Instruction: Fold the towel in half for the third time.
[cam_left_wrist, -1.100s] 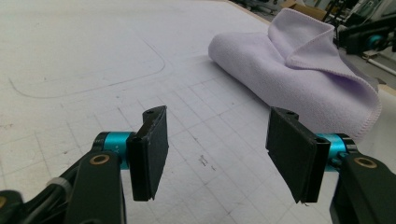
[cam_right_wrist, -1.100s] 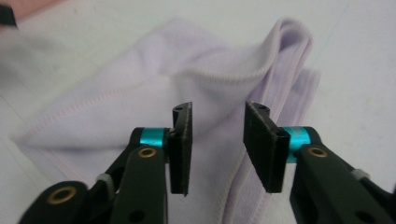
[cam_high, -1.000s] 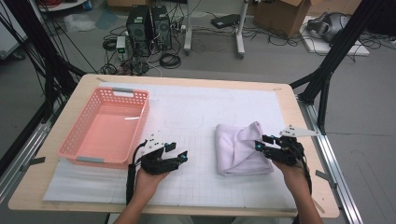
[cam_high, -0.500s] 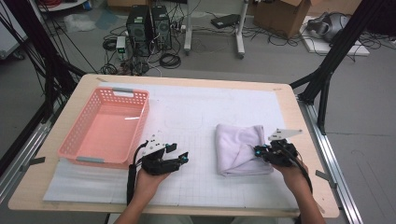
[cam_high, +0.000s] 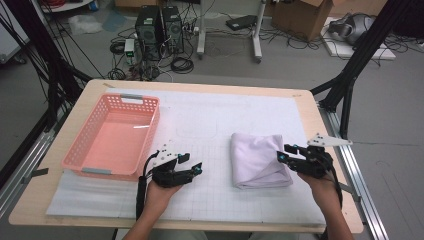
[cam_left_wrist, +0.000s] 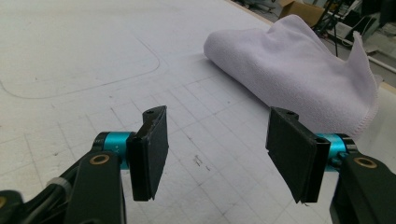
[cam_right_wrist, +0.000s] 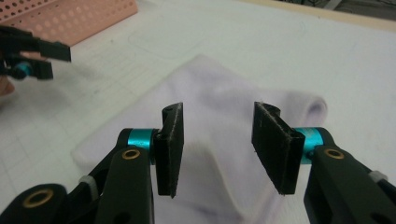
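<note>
High view sits above the person's edge of the tabletop (cam_high: 300, 107), looking forward and down. Each gripper view rides low and close, peering out between its own claw's jaws. All three catch the folded lilac cloth (cam_high: 257, 157) (cam_left_wrist: 299, 70) (cam_right_wrist: 224, 121).

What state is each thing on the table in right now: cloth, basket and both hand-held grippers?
Cloth: folded, lying flat on the white mat, outside the basket.
Basket: upright, empty, at the table's left.
Left hand-held gripper: open, nothing between its jaws, apart from the cloth.
Right hand-held gripper: open over the cloth's right edge, jaws just reopened, nothing pinched between them.
White mat: spread flat over the tabletop.
</note>
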